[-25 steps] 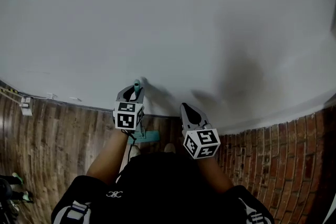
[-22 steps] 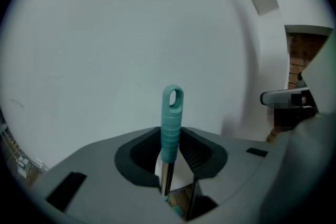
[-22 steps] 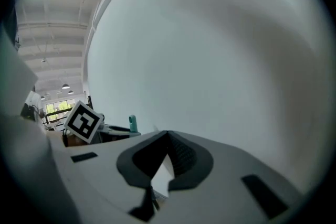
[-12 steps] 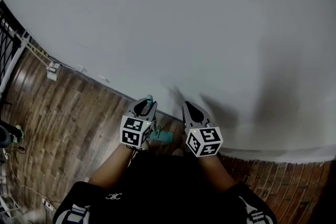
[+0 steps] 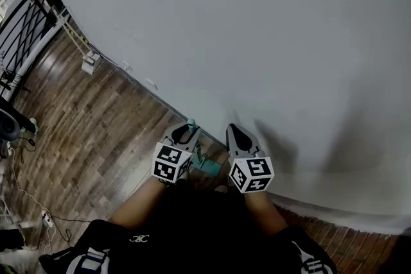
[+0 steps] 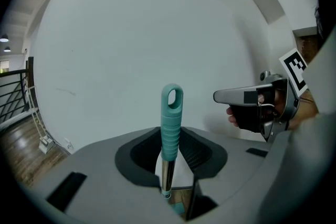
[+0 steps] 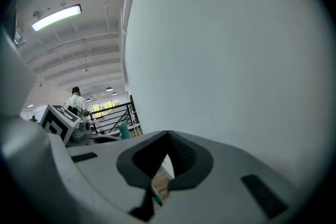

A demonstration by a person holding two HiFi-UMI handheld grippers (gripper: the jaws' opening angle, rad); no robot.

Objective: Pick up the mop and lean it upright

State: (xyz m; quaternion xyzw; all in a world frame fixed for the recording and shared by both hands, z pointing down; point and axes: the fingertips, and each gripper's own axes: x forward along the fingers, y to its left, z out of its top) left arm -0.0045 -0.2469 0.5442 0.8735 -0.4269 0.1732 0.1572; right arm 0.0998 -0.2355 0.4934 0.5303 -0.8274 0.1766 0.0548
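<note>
Head view: left hand-held gripper [image 5: 183, 135] holds the mop handle [image 5: 191, 123] upright just beside the white wall [image 5: 257, 22]; teal mop head [image 5: 207, 164] low on the wood floor [image 5: 96, 119].

Left gripper view: jaws clamped on the ribbed teal grip below its loop.

Right gripper view: right hand-held gripper [image 7: 163, 173] empty, jaws nearly together.

Risk, judged: a one-point hold near the top; on release the head may skid on the floor, or the handle slide along the smooth wall

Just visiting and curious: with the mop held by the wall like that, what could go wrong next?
The left gripper pinches the mop handle near its top, so the mop could swing or slip. Once leaned on the bare wall, its head could slide out across the wooden floor.
</note>
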